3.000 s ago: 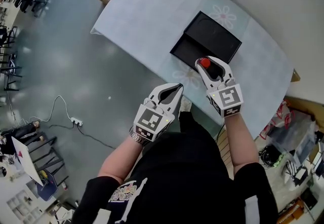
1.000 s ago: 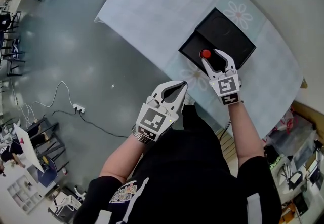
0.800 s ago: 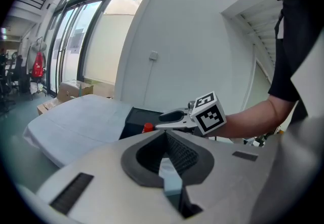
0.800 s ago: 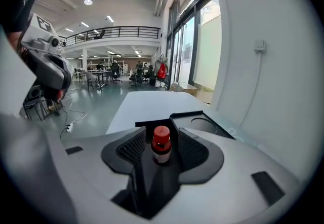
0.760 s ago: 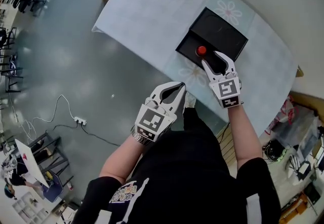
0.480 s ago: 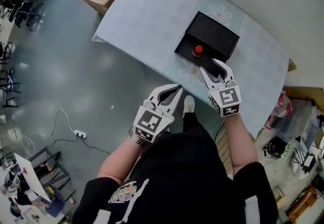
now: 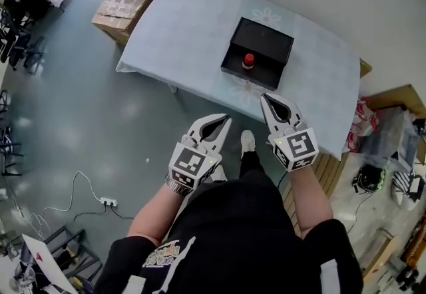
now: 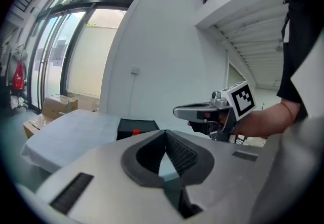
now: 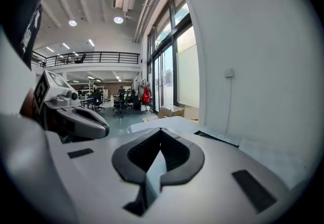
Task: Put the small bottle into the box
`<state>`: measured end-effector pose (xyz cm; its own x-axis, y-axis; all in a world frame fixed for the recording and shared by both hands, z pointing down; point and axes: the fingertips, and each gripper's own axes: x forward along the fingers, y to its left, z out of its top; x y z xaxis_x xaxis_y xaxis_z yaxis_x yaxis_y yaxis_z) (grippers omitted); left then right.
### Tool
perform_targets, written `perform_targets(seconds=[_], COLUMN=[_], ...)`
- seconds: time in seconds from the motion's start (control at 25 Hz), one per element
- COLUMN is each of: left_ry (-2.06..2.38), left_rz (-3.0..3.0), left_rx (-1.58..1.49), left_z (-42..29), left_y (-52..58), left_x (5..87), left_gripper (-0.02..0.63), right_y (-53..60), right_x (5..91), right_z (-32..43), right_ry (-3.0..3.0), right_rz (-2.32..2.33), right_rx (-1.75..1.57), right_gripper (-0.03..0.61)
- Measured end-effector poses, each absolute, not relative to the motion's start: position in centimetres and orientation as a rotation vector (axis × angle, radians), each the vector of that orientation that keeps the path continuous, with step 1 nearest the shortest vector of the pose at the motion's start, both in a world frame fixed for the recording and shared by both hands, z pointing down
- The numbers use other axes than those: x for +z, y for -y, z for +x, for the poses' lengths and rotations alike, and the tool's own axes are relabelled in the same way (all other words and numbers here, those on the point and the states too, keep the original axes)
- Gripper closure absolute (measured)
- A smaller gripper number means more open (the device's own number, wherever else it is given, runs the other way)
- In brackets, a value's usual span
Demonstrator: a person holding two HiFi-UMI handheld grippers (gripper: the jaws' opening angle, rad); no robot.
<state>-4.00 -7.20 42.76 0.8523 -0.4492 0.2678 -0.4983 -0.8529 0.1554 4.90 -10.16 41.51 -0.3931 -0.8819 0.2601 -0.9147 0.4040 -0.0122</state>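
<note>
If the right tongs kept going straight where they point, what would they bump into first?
The right tongs would probably meet the cloth-covered table first, near the black box; depth is unclear.

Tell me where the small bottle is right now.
In the head view, the small bottle sits inside the black box on the table, close to the box's near wall, ahead of the right gripper and apart from it.

The red-capped small bottle (image 7: 248, 60) sits inside the open black box (image 7: 266, 40), near its front wall.
</note>
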Motion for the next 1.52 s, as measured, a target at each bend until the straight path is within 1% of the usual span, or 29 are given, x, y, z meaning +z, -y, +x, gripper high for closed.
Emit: perform_targets(seconds=[0.36,0.6,1.52], left_ry=[0.658,0.67,0.666], left_rz=[2.843,2.825,2.836], left_rx=[0.33,0.348,0.301], left_z=[-6.3,-7.0,-6.2], left_y=[2.7,0.5,-1.1], left_x=[42.4,41.9,41.7], left_gripper=[0.606,0.606,0.606], right_y=[3.5,0.7,-3.1], right_x=[40.4,39.9,40.6], right_z=[1.1,0.1,-0.3], right_ry=[2.477,2.507,2.52], right_rz=[1.606,1.609,1.597], right_rx=[0.242,0.28,0.356], right_gripper=[0.569,0.571,0.571])
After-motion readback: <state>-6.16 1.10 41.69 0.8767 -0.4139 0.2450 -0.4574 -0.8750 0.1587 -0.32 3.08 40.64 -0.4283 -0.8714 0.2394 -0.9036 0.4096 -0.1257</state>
